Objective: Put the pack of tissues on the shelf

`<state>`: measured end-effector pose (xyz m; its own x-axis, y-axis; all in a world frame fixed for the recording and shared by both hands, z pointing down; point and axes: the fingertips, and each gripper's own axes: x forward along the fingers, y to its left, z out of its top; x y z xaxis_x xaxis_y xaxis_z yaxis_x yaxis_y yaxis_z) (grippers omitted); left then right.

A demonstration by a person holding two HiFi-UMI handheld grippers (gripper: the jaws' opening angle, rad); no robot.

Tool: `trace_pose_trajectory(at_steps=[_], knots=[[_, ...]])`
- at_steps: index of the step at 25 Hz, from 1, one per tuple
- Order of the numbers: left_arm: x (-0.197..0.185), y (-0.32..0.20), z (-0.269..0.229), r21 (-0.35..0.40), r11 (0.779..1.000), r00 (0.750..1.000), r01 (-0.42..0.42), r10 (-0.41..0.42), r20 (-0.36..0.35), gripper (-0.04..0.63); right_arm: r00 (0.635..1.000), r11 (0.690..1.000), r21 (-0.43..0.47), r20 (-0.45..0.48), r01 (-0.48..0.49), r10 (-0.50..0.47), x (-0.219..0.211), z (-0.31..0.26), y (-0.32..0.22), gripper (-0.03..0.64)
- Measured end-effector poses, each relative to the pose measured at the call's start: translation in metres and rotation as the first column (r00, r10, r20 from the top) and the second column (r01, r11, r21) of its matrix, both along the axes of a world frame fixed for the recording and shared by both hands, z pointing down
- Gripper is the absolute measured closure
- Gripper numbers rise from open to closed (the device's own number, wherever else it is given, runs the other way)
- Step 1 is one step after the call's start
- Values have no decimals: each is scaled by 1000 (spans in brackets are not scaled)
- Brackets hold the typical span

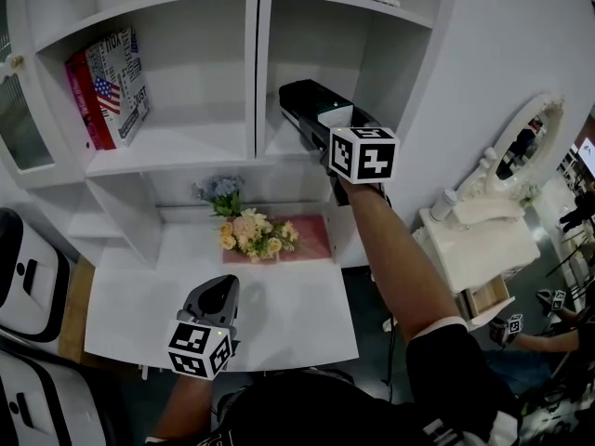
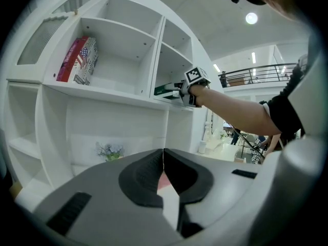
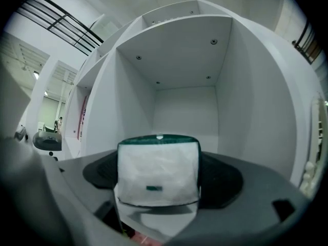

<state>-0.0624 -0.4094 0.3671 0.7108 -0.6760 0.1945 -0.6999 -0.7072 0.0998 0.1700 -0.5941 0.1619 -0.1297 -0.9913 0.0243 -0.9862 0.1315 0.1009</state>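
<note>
Hanging left gripper (image 1: 221,288): it is low and close to the person, over the front of the table (image 1: 307,319). Its two jaws are pressed together. Nothing is between them.
Table: it is white. It sits under the shelf (image 1: 177,151).
Flowers (image 1: 253,233): a bunch of yellow and cream ones lies at the back of the table. It is partly on a pink mat (image 1: 311,237). Some small blue flowers (image 1: 220,191) are just behind it.
Right arm (image 1: 400,268): it is bare and reaches up and out to the shelf.
Right gripper (image 1: 302,110): it is up high, at the front of the right cubby (image 3: 184,101). Its jaws are closed on the pack (image 3: 158,174), one jaw on each side.
Pack: it is white with a dark green top edge and a small green mark on its front. It is in the right gripper's jaws, at the mouth of the right cubby. I cannot tell if it touches the board under it.
Right cubby: it is white inside. No things show behind the pack.
Left cubby: it is next to the right one, with a wall between them. Books (image 1: 107,86) lean at its left side, one red and one with a flag on it.
Mirror (image 1: 525,142): it has a white frame. It stands far off to the right on a white dresser (image 1: 483,240).
</note>
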Motion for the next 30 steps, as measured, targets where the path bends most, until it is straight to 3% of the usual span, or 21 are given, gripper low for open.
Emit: trace_pose_trajectory(at_steps=[8, 19, 30], knots=[[3, 5, -1, 1, 1000, 1000, -14, 14, 6, 580, 994, 994, -108, -107, 20, -32, -7, 17, 1, 178], [2, 11, 5, -8, 1000, 1000, -25, 25, 11, 580, 981, 992, -101, -168, 80, -96, -10, 25, 10, 170], [7, 17, 10, -22, 999, 999, -45, 46, 5, 580, 992, 993, -104, -109, 47, -58, 11, 36, 24, 156]])
